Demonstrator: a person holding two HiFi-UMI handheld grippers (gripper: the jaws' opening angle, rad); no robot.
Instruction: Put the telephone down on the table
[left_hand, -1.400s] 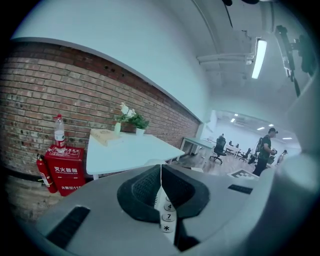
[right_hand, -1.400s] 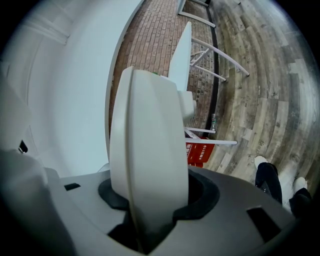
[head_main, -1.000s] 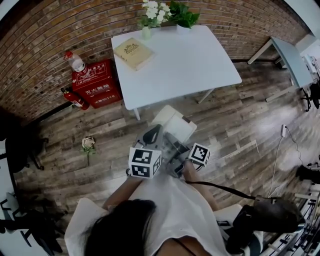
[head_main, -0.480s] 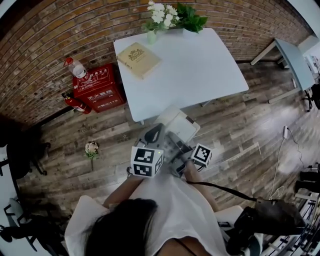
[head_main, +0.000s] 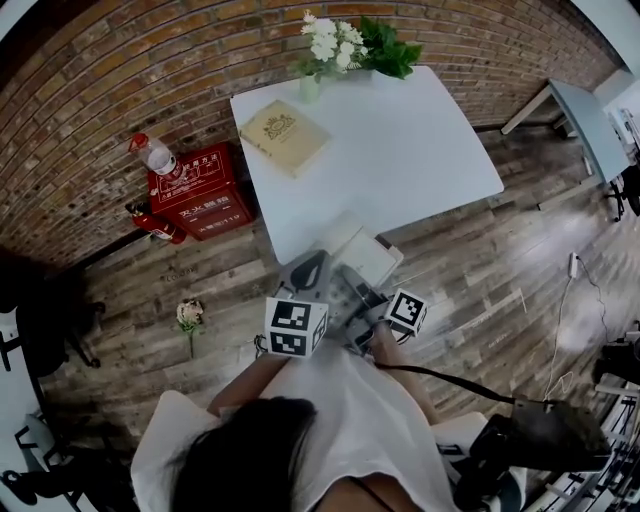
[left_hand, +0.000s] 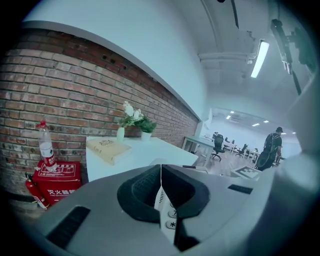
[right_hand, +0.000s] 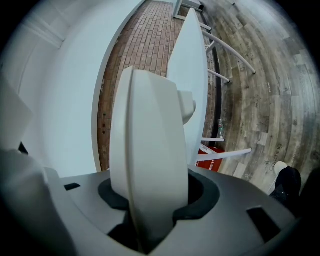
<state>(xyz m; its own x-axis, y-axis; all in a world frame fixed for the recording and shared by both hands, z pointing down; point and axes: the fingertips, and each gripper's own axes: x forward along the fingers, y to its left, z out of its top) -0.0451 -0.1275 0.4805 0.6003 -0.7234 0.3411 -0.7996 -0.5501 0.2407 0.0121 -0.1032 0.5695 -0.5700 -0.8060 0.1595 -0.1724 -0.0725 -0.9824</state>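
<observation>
A white telephone (head_main: 357, 262) with a keypad hangs over the wooden floor, just short of the near edge of the white table (head_main: 400, 130). Both grippers hold it. My left gripper (head_main: 306, 274) is shut on its left side; in the left gripper view the dark pads (left_hand: 145, 192) pinch a thin white edge of the telephone (left_hand: 171, 220) with keys showing. My right gripper (head_main: 364, 302) is shut on its right side; in the right gripper view the telephone (right_hand: 145, 145) fills the space between the pads (right_hand: 197, 197). The table (right_hand: 192, 75) lies ahead.
On the table lie a tan book (head_main: 283, 137) and a vase of white flowers (head_main: 325, 45) at the far edge. Left of the table stand a red box (head_main: 200, 190), a bottle (head_main: 153, 155) and a fire extinguisher (head_main: 155, 222). A brick wall runs behind.
The table and the red box have slid lower in the head view, so the person has come nearer to the table. Both grippers keep their hold on the telephone.
</observation>
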